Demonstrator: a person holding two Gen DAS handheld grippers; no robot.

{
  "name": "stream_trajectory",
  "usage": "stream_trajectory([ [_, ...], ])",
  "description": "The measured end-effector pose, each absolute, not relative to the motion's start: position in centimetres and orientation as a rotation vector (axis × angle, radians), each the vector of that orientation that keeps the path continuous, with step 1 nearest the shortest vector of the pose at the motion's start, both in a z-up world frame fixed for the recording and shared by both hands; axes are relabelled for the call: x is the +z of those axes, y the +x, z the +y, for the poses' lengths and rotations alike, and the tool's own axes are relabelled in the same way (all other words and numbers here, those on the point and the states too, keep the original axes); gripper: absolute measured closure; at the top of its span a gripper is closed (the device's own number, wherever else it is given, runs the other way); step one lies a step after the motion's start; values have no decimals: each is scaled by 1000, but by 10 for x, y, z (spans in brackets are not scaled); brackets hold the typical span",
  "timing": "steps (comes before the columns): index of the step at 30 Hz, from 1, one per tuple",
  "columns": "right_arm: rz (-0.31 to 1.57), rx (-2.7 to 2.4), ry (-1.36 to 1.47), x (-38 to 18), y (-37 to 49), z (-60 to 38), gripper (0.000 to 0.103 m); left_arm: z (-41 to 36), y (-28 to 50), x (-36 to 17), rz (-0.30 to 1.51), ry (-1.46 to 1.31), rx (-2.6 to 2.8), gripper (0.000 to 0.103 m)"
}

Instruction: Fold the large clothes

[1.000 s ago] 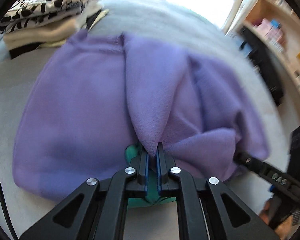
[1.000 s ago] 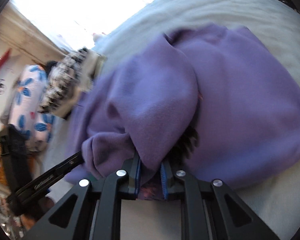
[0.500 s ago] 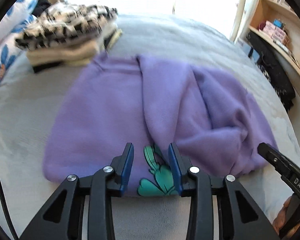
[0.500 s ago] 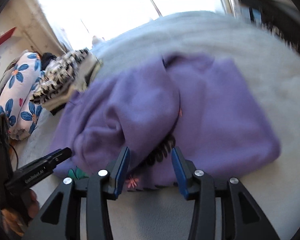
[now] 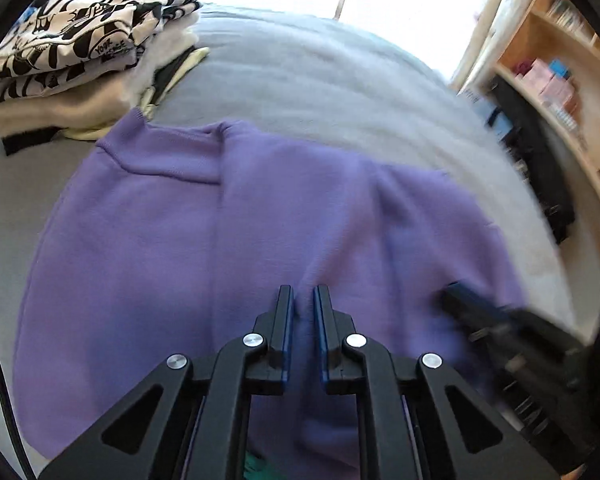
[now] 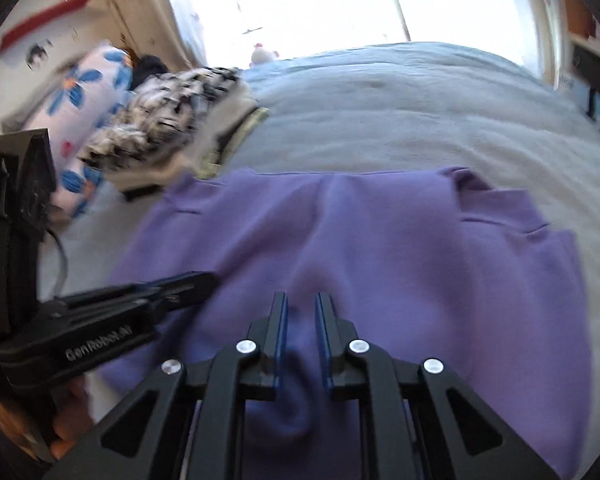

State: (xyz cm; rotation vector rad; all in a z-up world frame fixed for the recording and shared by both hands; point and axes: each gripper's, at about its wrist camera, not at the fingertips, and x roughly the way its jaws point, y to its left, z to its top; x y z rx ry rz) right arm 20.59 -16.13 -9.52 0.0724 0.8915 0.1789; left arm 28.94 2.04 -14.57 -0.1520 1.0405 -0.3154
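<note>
At the lower centre of both wrist views, your left gripper (image 5: 303, 300) and right gripper (image 6: 301, 308) pinch the soft purple knit sweater (image 5: 172, 240) spread mid-frame on the grey bed (image 5: 300, 80) — thin bites, so an uneven lift could slip fabric and skew your fold.

The big sweater (image 5: 228, 240) is looking purple all over, with a tiny bit of green (image 5: 256, 466) peeking out at its near edge. The bed (image 5: 320, 76) is showing a soft grey cover. The top piece on the pile of folded clothes (image 5: 80, 36) is wearing a black and white squiggle pattern, and the pieces under it are looking cream and black. The pillow (image 6: 84, 92) is showing blue flowers with orange middles on white. The left tool (image 5: 302, 300) and the right tool (image 6: 302, 308) are looking black, with blue pads (image 5: 287, 320) and shiny silver screws (image 5: 251, 339). The shelf (image 5: 556, 64) is glowing light brown, with pink boxes (image 5: 548, 80) sitting on it.
</note>
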Motion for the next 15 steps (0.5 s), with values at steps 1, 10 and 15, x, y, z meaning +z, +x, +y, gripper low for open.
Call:
stream_trajectory([
  [1, 902, 148, 69, -101, 208, -169, 99, 20, 291, -149, 1043, -149, -320, 95],
  [10, 925, 121, 155, -106, 194, -207, 103, 24, 284, -148, 1025, -123, -334, 94],
  [15, 852, 154, 167, -77, 211, -199, 103, 16, 291, -116, 942, -101, -361, 90],
])
